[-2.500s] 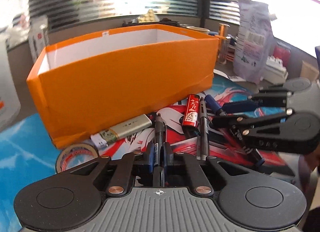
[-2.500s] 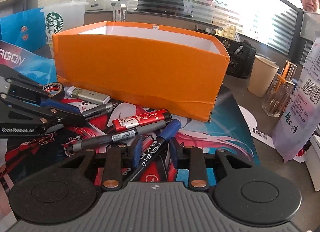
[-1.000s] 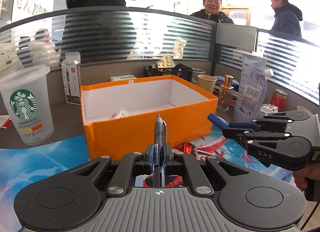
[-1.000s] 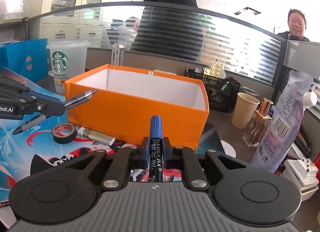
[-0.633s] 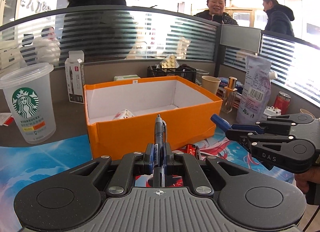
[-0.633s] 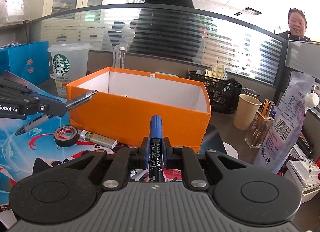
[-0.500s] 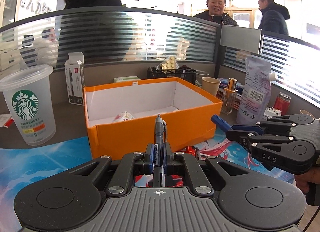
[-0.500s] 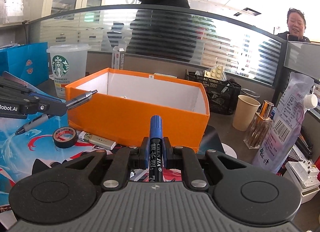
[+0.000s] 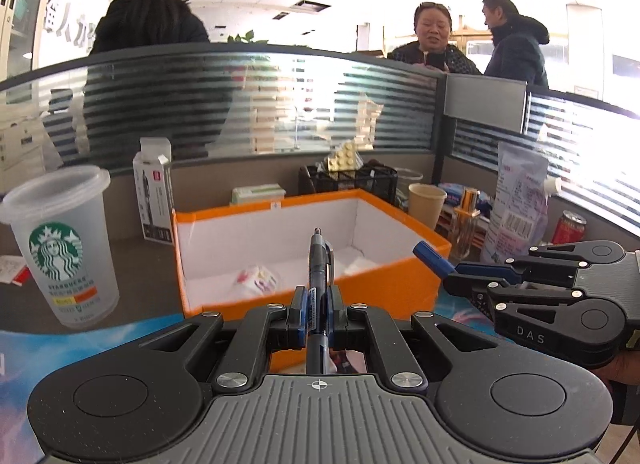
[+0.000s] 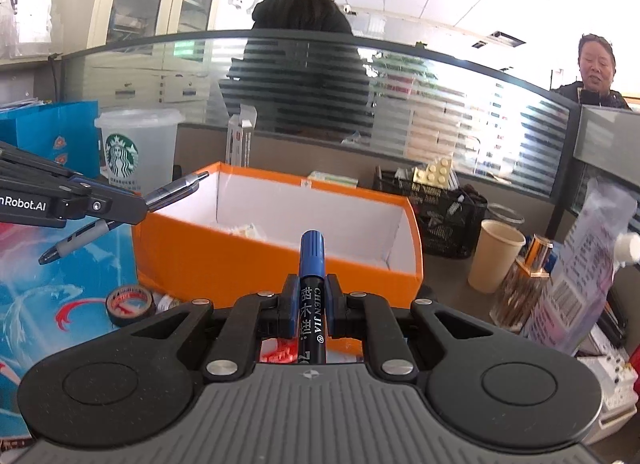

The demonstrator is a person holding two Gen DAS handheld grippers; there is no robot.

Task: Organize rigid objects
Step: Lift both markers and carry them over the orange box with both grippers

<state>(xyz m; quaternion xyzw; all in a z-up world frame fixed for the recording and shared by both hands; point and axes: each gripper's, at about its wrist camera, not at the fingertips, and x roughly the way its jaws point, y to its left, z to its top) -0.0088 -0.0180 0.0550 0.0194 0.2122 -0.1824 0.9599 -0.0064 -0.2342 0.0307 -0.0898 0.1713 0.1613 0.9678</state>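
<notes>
An open orange box (image 9: 400,288) with a white inside stands on the desk ahead of both grippers; it also shows in the right wrist view (image 10: 248,264). My left gripper (image 9: 318,310) is shut on a dark ballpoint pen (image 9: 318,264) that points at the box. My right gripper (image 10: 308,304) is shut on a blue-capped marker (image 10: 311,264), held before the box's front wall. Each gripper shows in the other's view: the right gripper (image 9: 456,282) and the left gripper (image 10: 136,212). A wrapped item (image 9: 256,278) lies in the box.
A Starbucks cup (image 9: 60,252) stands left of the box. A tape roll (image 10: 130,302) lies on the printed mat (image 10: 60,296). A paper cup (image 10: 494,256), a glass bottle (image 10: 524,284), a pouch (image 10: 580,276) and a black mesh basket (image 10: 448,216) stand to the right. People stand behind the partition.
Both grippers have lifted a pen and a marker off the mat and risen; over the last half second they moved closer to the box.
</notes>
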